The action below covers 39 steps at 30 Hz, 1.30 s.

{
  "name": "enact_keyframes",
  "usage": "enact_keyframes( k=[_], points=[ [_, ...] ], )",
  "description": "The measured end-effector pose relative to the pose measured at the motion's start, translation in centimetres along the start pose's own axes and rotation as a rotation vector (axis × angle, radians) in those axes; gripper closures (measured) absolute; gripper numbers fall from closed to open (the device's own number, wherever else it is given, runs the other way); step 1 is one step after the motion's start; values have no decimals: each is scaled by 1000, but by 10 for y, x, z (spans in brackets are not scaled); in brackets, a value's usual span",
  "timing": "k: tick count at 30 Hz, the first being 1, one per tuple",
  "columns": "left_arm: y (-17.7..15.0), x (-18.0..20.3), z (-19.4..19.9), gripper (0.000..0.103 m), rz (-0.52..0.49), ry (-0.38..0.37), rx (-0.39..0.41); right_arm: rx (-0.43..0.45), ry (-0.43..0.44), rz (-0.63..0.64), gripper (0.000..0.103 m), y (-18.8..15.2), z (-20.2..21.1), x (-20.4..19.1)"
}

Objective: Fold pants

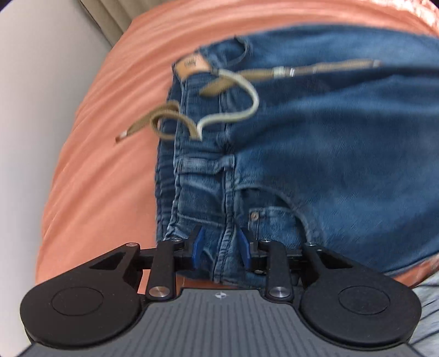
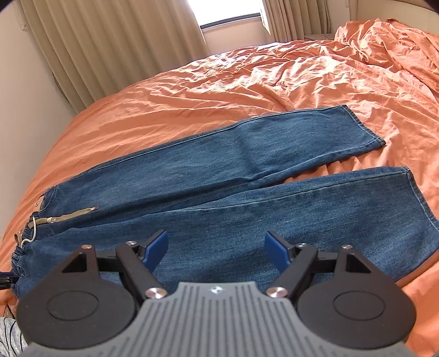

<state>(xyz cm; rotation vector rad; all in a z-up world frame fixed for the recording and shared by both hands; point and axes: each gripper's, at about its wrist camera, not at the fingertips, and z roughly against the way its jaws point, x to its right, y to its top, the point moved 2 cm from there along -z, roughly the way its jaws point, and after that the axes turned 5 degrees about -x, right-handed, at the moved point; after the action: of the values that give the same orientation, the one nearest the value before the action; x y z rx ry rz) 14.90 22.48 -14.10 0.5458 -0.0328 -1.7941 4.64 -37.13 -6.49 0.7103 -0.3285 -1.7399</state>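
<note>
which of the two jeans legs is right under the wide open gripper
The near leg, the lower one in the right wrist view; the right gripper hovers over it. The far leg lies beyond.

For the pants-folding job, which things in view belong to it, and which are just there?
Part of the job:
- jeans, spread flat with legs apart
- left gripper, jaws astride the waistband
- right gripper, open above a leg

Just there:
- orange bedsheet
- curtains
- window
</note>
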Motion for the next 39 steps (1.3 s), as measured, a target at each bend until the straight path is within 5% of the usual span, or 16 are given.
enact_keyframes(
  k=[2, 6, 9, 12, 16, 18, 23, 27, 32, 35, 39],
  points=[
    [-2, 0, -13, 67, 68, 4, -57, -4, -8, -9, 25, -1, 4, 3],
    [8, 11, -13, 67, 7, 78, -106, 7, -27, -4, 25, -1, 20, 7],
    [15, 16, 14, 69, -72, 96, -46, 42, -36, 26, 25, 2, 42, 9],
    [16, 20, 52, 69, -155, 33, 53, 72, -21, 48, 25, 13, 68, 12],
    [7, 47, 91, 61, -398, -50, 103, 85, -7, 84, 25, 38, 104, 13],
    [4, 68, 96, 54, -530, -74, 81, 95, 1, 82, 25, 51, 124, 18],
    [-10, 116, 80, 59, -763, -79, -27, 116, -1, 45, 26, 81, 171, 38],
    [1, 133, 59, 59, -785, -119, -75, 179, -101, 62, 26, 93, 213, 61],
    [7, 154, 43, 71, -845, -157, -118, 254, -292, 201, 25, 93, 256, 97],
    [12, 163, 41, 80, -873, -203, -167, 216, -408, 305, 25, 87, 266, 123],
    [16, 174, 52, 77, -951, -223, -191, 136, -498, 387, 25, 71, 268, 157]
  ],
)
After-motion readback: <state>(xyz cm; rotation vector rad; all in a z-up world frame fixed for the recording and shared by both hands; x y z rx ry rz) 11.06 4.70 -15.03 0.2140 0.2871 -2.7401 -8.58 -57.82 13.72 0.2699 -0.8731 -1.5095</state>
